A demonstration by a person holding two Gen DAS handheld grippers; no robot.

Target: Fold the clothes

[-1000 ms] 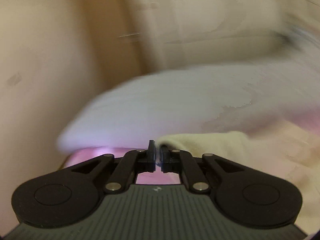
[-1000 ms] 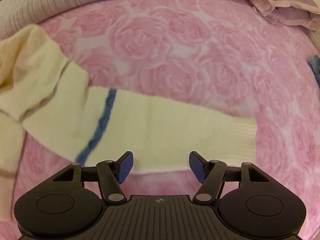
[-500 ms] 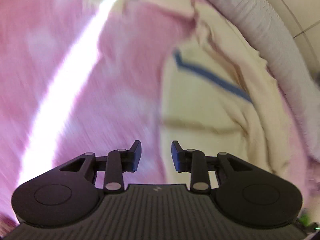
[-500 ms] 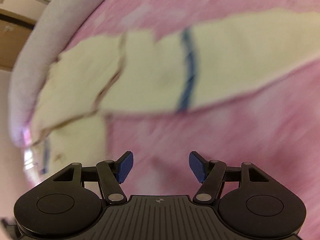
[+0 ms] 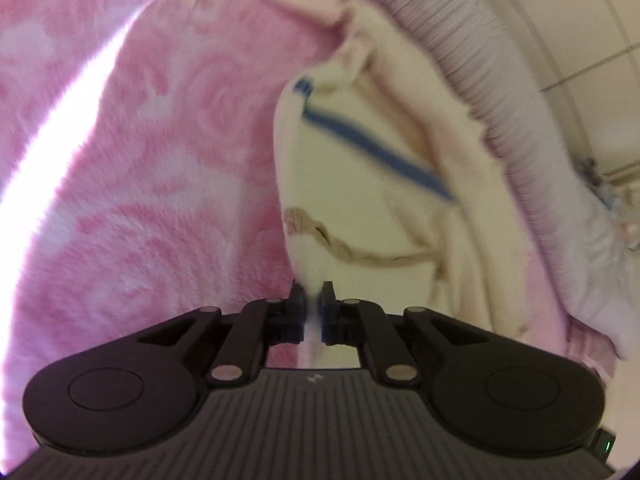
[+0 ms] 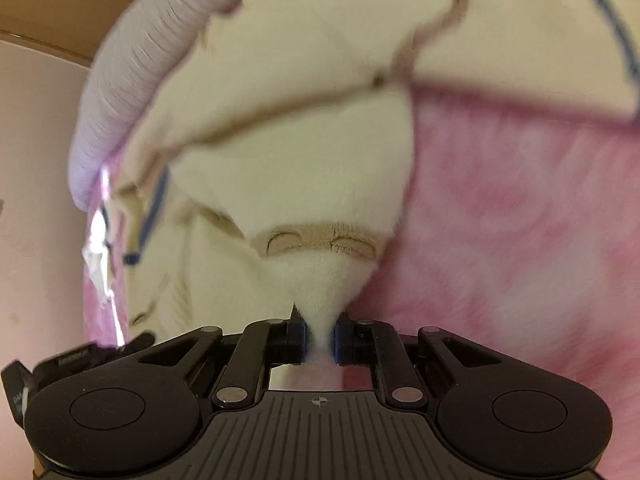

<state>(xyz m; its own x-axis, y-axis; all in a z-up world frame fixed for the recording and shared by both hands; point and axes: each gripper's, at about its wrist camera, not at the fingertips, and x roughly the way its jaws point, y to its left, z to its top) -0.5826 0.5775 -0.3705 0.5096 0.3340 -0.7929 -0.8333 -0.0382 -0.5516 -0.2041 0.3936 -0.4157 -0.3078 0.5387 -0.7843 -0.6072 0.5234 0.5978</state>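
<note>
Both grippers, open & clear of the fabric 0.5 s ago, are now pinched shut on the cream sweater [image 5: 360,200]: left gripper [image 5: 311,300] has its near edge, right gripper [image 6: 320,332] a bunched bit just below the tan trim. Sweater lies rumpled on the pink rose blanket [image 5: 140,200] of the bed, up against the ribbed grey duvet [image 5: 500,92]. Next, prob. lift both evenly, keep the hem taut btwn grips so it lays flat w/o dragging the blanket.

I see a soft, fuzzy cream knit sweater [image 6: 288,152] on a plush pink blanket [image 5: 140,200], beside ribbed grey fabric [image 5: 500,92].
</note>
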